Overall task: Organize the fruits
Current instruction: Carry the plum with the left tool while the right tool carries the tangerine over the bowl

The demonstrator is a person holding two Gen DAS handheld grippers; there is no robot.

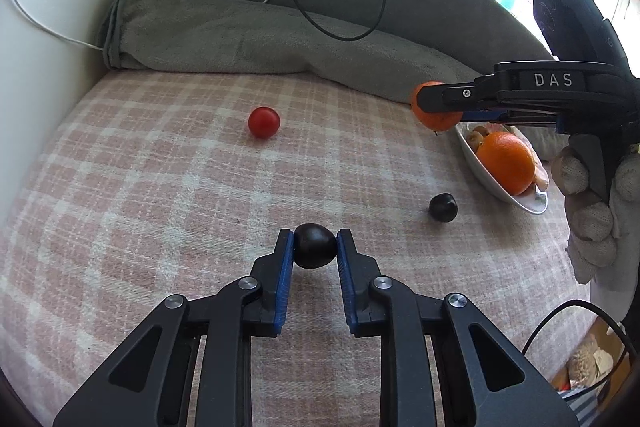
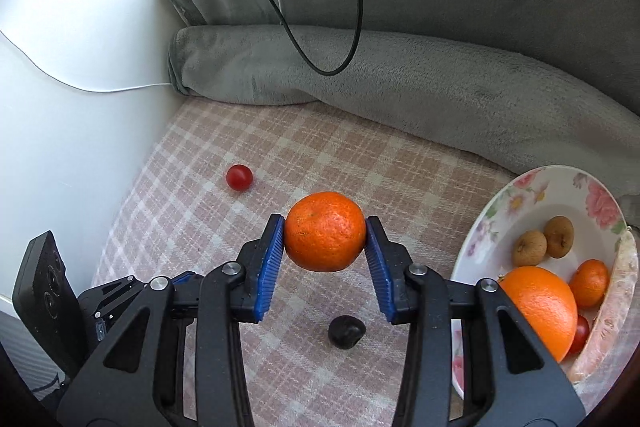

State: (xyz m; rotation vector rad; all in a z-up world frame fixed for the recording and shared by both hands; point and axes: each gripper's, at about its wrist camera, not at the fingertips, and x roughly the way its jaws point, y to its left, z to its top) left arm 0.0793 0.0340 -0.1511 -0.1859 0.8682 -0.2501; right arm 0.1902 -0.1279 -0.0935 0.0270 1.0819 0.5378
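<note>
Left gripper clamps a dark plum at lower centre; right gripper clamps a mandarin mid-frame, left of the floral bowl at right; either round fruit could squirt from the ribbed pads, or roll off the checked blanket; loose: one cherry tomato, one second plum; in the bowl, one large orange, two brown fruits, one small mandarin visible.

pink plaid bed carries tomato, dark fruit, bowl, grey blanket.
</note>
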